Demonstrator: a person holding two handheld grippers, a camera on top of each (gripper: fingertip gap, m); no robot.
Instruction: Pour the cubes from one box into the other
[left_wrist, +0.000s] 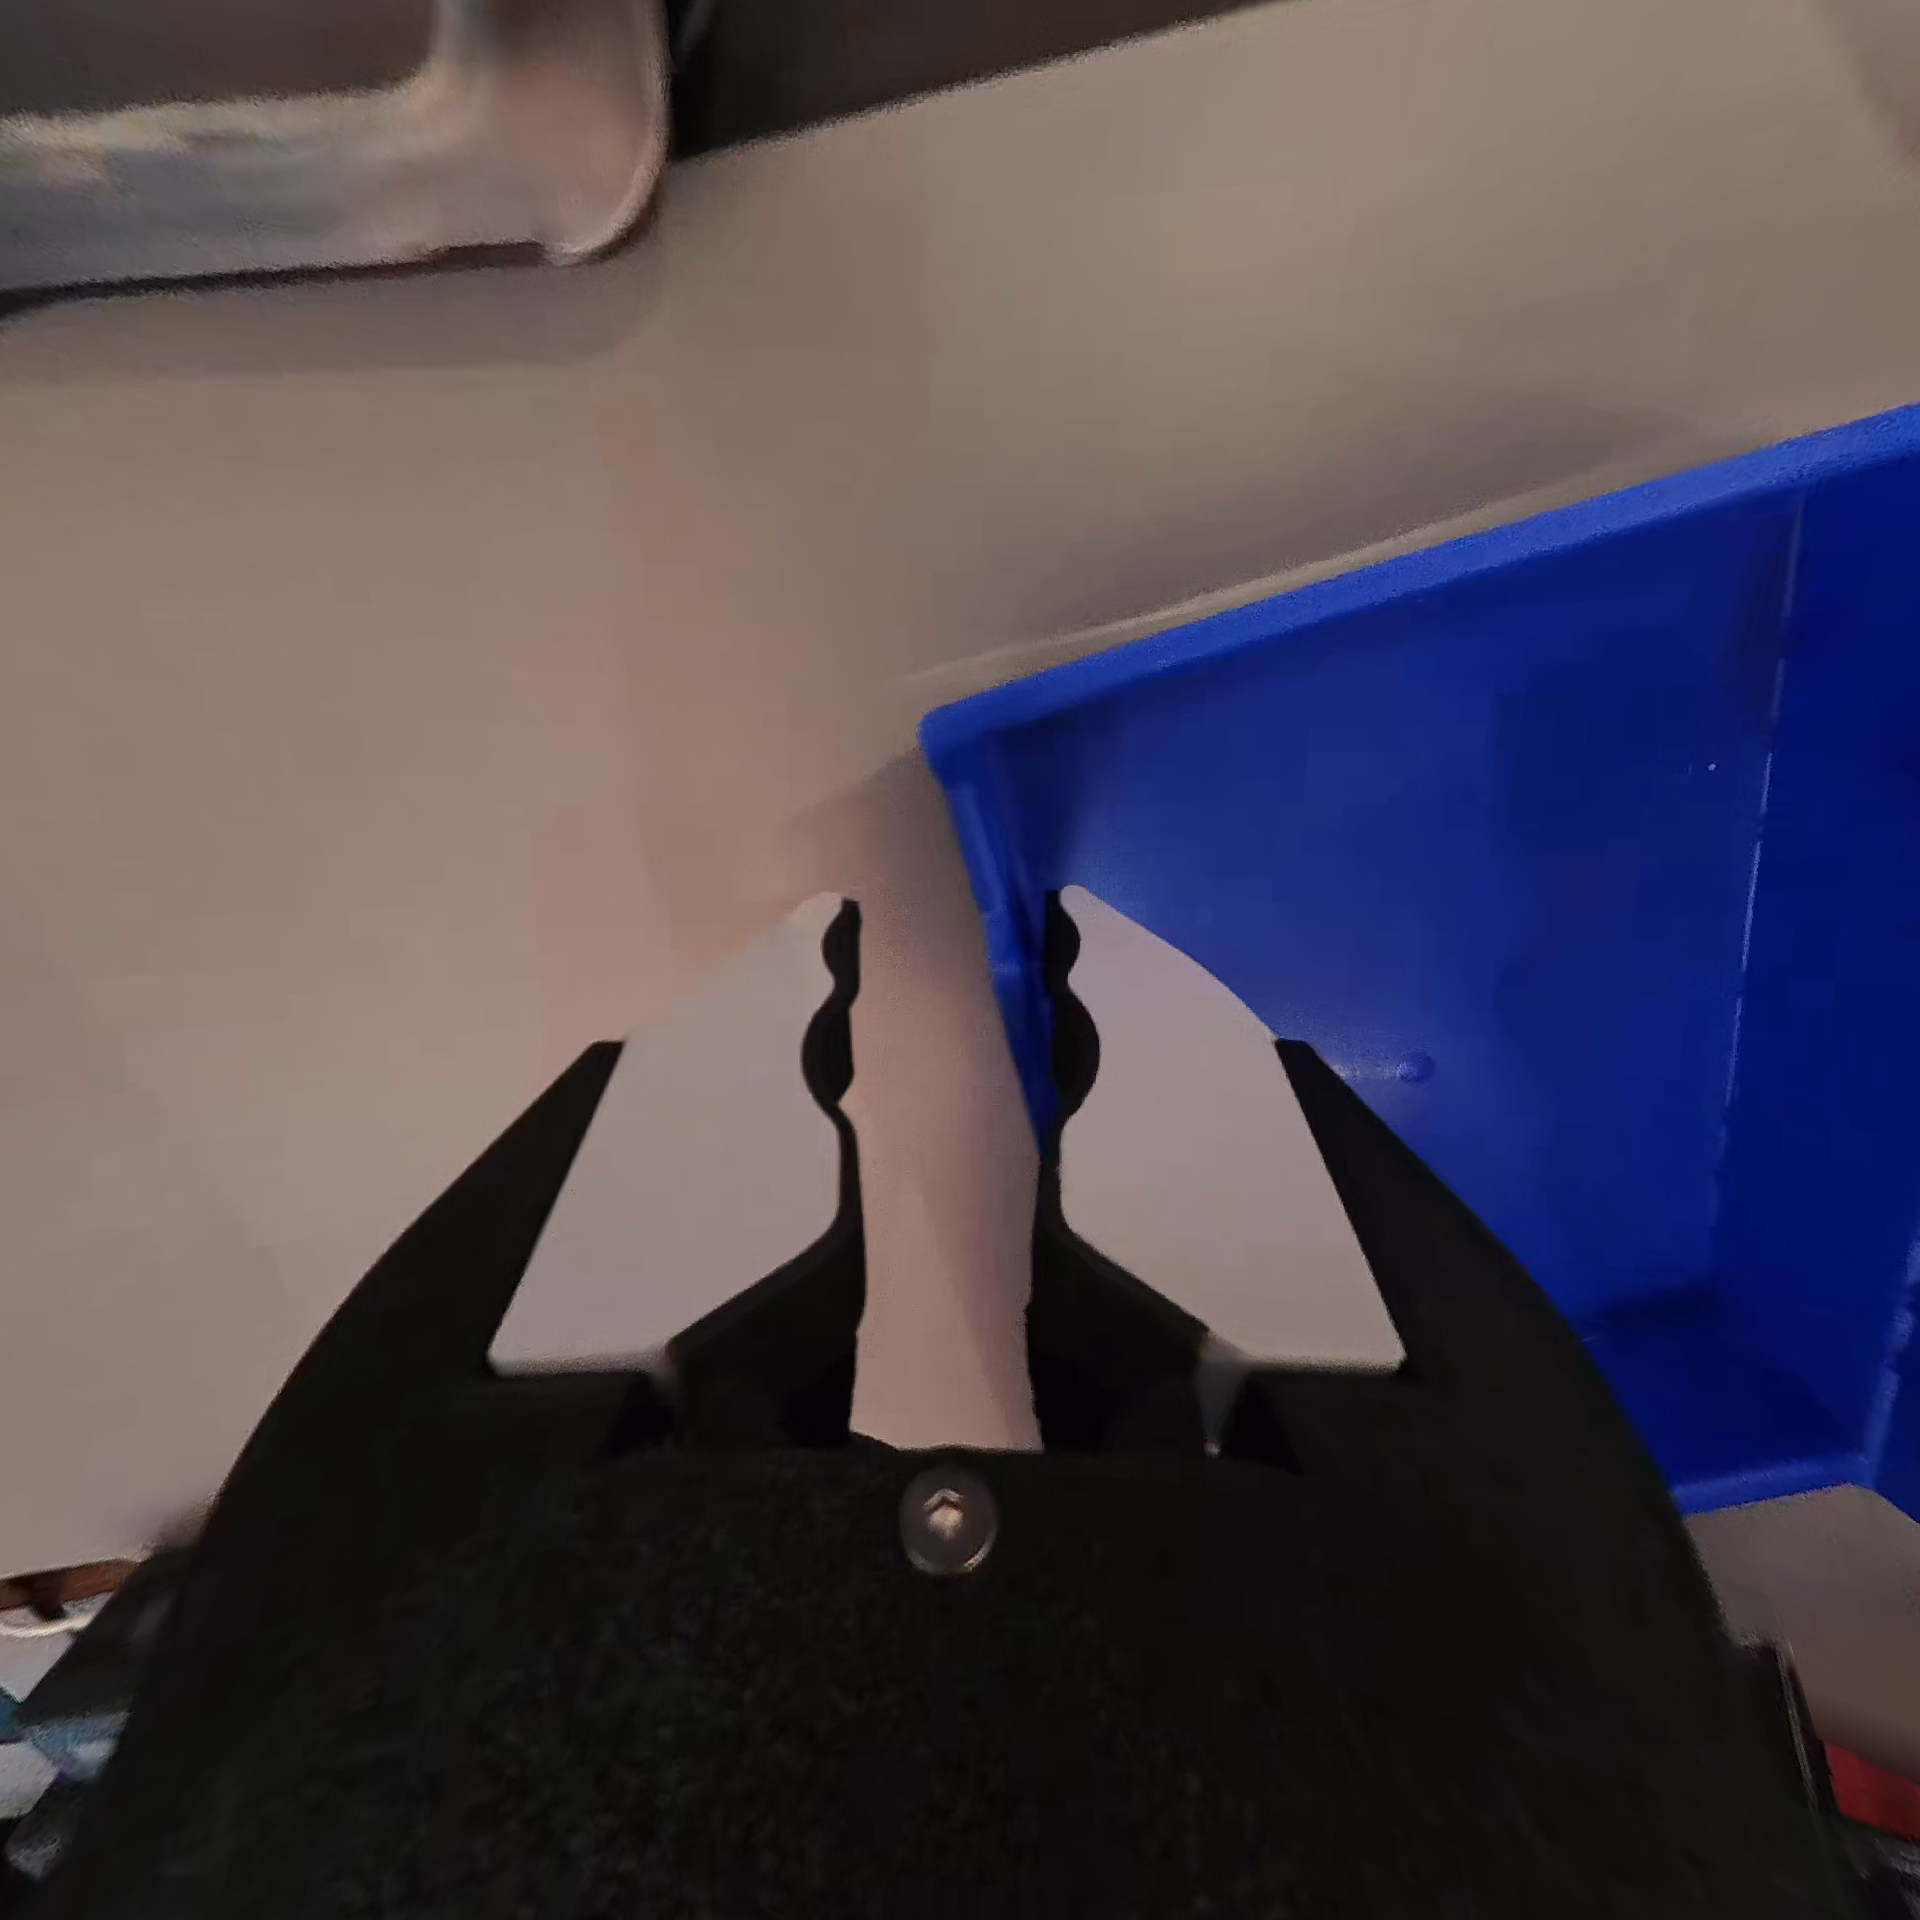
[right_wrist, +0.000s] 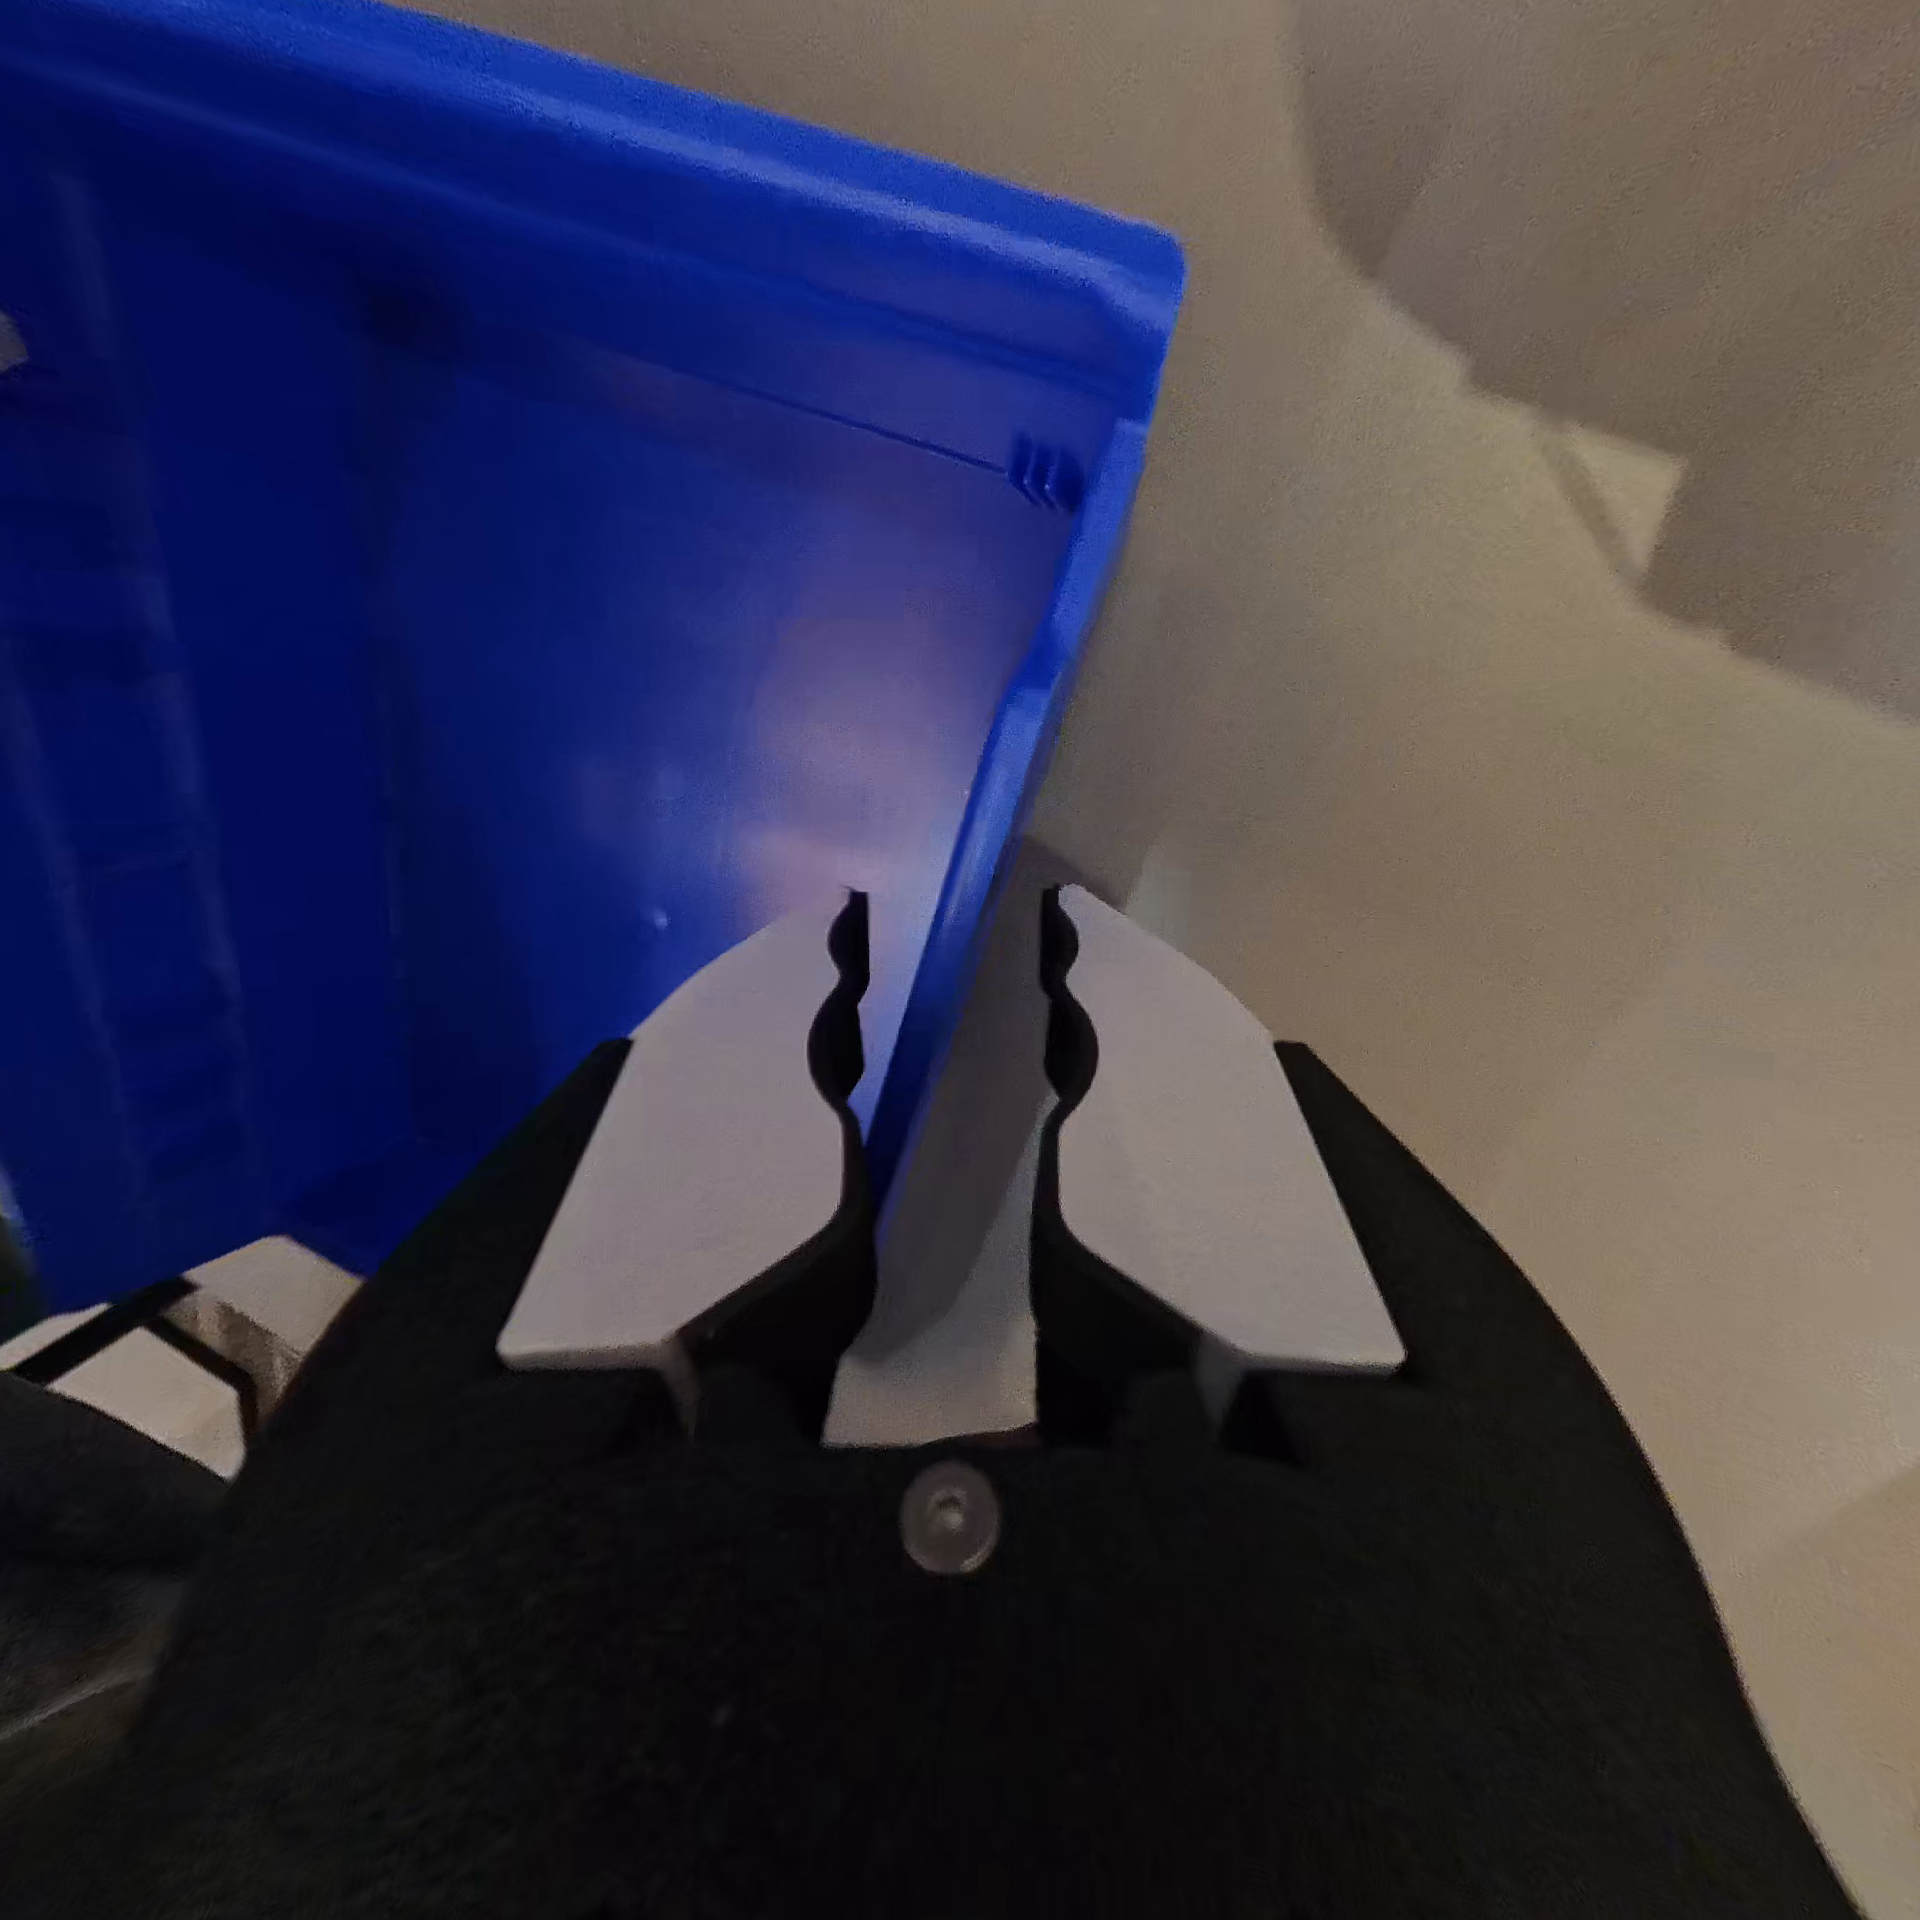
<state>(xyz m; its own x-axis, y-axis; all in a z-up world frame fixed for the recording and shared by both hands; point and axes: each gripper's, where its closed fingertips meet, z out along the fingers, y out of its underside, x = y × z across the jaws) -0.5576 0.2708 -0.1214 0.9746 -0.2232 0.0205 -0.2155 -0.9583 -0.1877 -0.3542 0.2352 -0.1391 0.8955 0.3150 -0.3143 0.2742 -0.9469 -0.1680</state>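
Both claws parted, left gripper (left_wrist: 948, 914) and right gripper (right_wrist: 954, 904) each straddling an opposite side wall of the blue box (right_wrist: 520, 727), likely setting up a balanced lift; no cubes visible.

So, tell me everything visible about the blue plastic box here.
The blue plastic box is open-topped, smooth-walled and thick-rimmed, and looks tilted. What shows of its inside holds no cubes. The left gripper straddles one side wall, the right gripper the opposite wall; neither looks clamped tight. Pale table lies beyond it.
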